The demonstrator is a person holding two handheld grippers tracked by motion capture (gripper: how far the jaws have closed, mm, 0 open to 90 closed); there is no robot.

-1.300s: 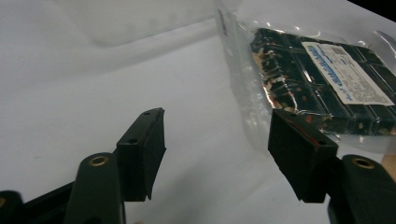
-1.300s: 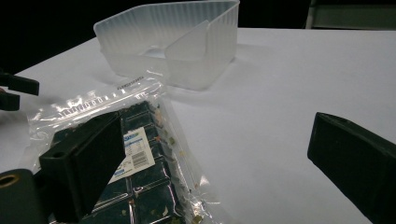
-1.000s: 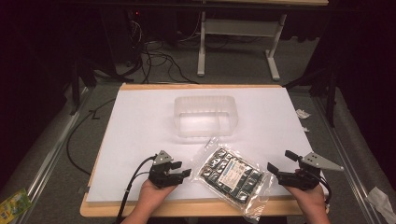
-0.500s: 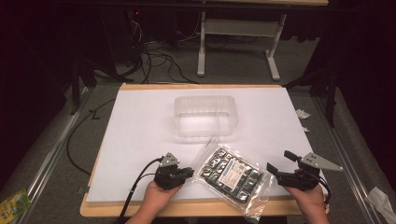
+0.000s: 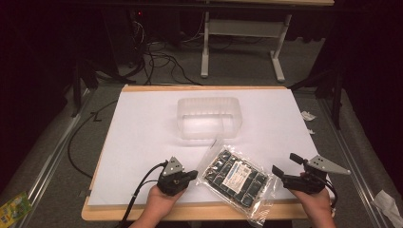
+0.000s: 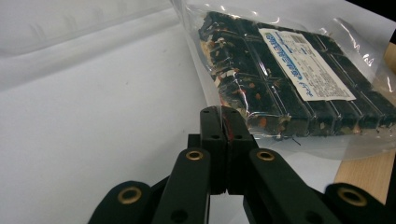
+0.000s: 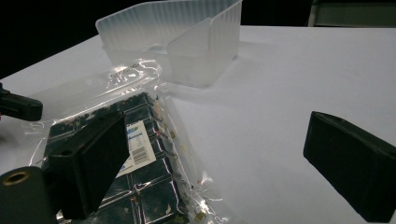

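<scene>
A clear bag of dark snack bars (image 5: 237, 178) with a white label lies flat at the front of the white sheet (image 5: 142, 133). My left gripper (image 5: 194, 175) is shut, its tips right at the bag's left edge. In the left gripper view the closed jaws (image 6: 223, 116) meet the clear margin of the bag (image 6: 280, 70); I cannot tell whether they pinch it. My right gripper (image 5: 285, 164) stands open just right of the bag. In the right gripper view (image 7: 219, 163) its left jaw hangs over the bag (image 7: 140, 140) and its right jaw over bare sheet.
An empty translucent plastic tub (image 5: 209, 116) stands mid-table behind the bag, with its divider seen in the right gripper view (image 7: 177, 32). The wooden table edge (image 5: 199, 213) runs along the front. Cables, a desk frame (image 5: 242, 28) and a green packet (image 5: 14, 206) are on the floor around.
My left gripper has slid right across the sheet up to the bag's left edge. The right gripper and the bag have stayed in place.
</scene>
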